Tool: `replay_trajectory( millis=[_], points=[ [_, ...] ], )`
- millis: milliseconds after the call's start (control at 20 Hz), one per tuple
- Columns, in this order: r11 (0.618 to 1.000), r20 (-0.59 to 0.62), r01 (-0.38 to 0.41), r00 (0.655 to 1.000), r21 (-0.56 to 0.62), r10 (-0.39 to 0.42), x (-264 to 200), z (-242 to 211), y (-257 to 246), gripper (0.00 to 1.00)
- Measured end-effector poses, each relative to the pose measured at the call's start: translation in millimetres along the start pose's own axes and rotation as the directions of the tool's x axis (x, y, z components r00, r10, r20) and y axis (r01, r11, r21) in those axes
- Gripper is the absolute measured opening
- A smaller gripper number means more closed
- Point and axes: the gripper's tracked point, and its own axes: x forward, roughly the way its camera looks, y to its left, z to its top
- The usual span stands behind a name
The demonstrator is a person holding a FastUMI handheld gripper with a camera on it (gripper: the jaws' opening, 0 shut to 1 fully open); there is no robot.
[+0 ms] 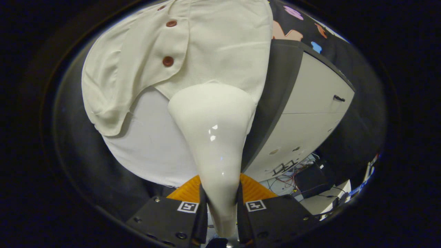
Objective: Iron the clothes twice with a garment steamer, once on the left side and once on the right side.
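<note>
The gripper (220, 210) points forward and slightly up, both fingers clamped on the narrow handle of a glossy white garment steamer (215, 137). Its wide head presses against a cream button-front shirt (220, 44) with reddish-brown buttons (167, 61), hanging beside a grey cabinet (310, 117)

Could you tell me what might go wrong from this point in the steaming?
1. The gripper is shut on the garment steamer by its narrow, glossy handle; it could twist or slip between the fingers.
2. The steamer's wide head sits against the cream shirt near the buttons; a sideways pass could snag them.
3. The shirt's loose lower flap may bunch rather than smooth.
</note>
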Motion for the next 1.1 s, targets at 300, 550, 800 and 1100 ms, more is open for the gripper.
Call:
replay_trajectory(
  millis=[300, 550, 800, 1100],
  points=[
    [0.999, -0.001, -0.014, 1.000, 0.046, 0.014, -27.0, -15.2, -1.4, 0.36],
    [0.994, 0.037, -0.009, 0.999, 0.106, 0.006, -66.4, -16.2, -17.3, 0.36],
    [0.994, 0.100, -0.013, 0.995, 0.113, 0.001, -113.9, -9.9, -29.4, 0.35],
    [0.997, 0.224, -0.067, 0.973, 0.048, 0.055, -175.6, 22.4, -19.1, 0.35]
  ],
)
